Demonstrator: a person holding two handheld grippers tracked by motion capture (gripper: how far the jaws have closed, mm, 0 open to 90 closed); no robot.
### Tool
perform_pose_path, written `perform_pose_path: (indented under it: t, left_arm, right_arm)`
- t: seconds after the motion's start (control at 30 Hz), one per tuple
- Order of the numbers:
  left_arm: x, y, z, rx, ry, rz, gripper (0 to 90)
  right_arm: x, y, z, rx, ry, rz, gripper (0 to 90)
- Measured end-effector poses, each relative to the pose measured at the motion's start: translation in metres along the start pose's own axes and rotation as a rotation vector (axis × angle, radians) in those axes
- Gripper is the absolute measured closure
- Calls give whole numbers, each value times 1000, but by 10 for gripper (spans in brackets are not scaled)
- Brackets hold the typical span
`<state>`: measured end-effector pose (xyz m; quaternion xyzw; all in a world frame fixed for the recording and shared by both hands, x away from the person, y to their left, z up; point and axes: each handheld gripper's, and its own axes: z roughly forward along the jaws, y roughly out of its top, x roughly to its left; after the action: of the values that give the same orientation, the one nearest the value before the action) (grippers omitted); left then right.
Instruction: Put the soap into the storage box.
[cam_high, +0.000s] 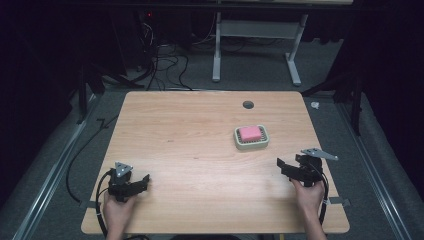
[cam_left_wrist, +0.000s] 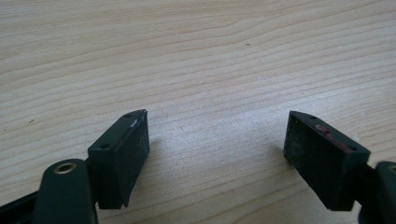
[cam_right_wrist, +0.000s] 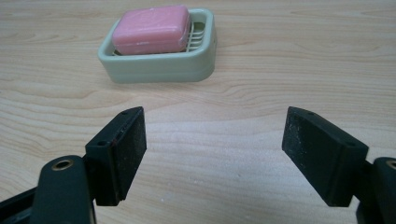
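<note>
A pink bar of soap lies in a pale green soap dish right of the table's middle. My right gripper rests near the right front of the table, pointing at the dish from a short distance, jaws wide apart with nothing between them. My left gripper sits at the front left, held by a hand, open over bare wood.
The wooden table has a round cable hole near its far edge. Beyond it stand a white desk frame and floor cables. Wide bare wood lies between the two grippers.
</note>
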<state>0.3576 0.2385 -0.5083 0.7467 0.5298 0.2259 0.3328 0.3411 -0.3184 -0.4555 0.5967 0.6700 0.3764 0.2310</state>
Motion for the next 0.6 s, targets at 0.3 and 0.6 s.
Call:
perform_pose_path:
  t: [0.3, 0.6]
  left_arm:
    - [0, 0, 0, 0, 0, 0, 228]
    - [0, 0, 0, 0, 0, 0, 228]
  right_arm:
    - [2, -12, 0, 12, 6, 1, 229]
    - [9, -19, 1, 21, 15, -22, 232]
